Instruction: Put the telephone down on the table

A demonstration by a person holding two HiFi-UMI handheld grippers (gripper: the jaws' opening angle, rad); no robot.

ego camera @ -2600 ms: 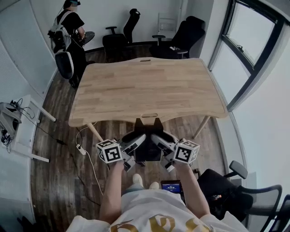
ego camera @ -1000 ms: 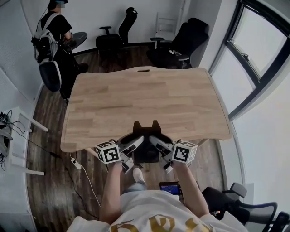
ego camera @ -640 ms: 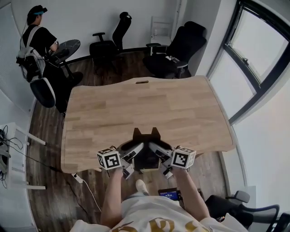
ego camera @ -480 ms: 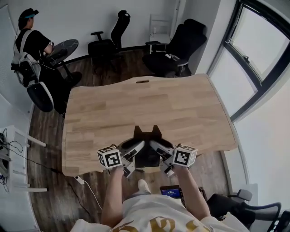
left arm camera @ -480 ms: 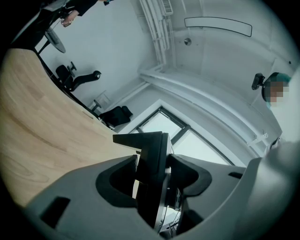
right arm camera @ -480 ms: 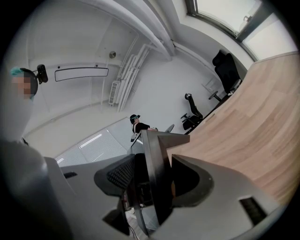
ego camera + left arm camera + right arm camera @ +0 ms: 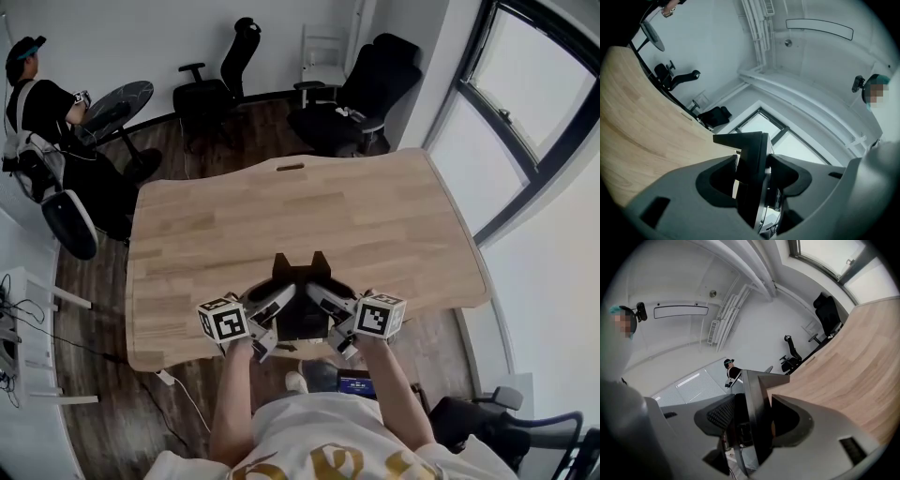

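A black telephone (image 7: 302,298) hangs between my two grippers, over the near edge of the light wooden table (image 7: 281,211), with its notched top pointing away from me. My left gripper (image 7: 277,302) pinches its left side and my right gripper (image 7: 324,302) its right side, both pointing level. In the left gripper view the telephone (image 7: 751,164) stands edge-on between the jaws, which press on it. In the right gripper view, the dark body of the telephone (image 7: 757,408) is clamped the same way. Whether it touches the tabletop is hidden.
A person (image 7: 37,103) sits at a small round table (image 7: 117,98) at the back left. Black office chairs (image 7: 220,80) stand behind the table. A window (image 7: 530,94) runs along the right. On the floor near my feet lies a small screen (image 7: 356,382).
Both grippers and the telephone have come forward from short of the table's front edge to over it. The grip on the telephone is unchanged.
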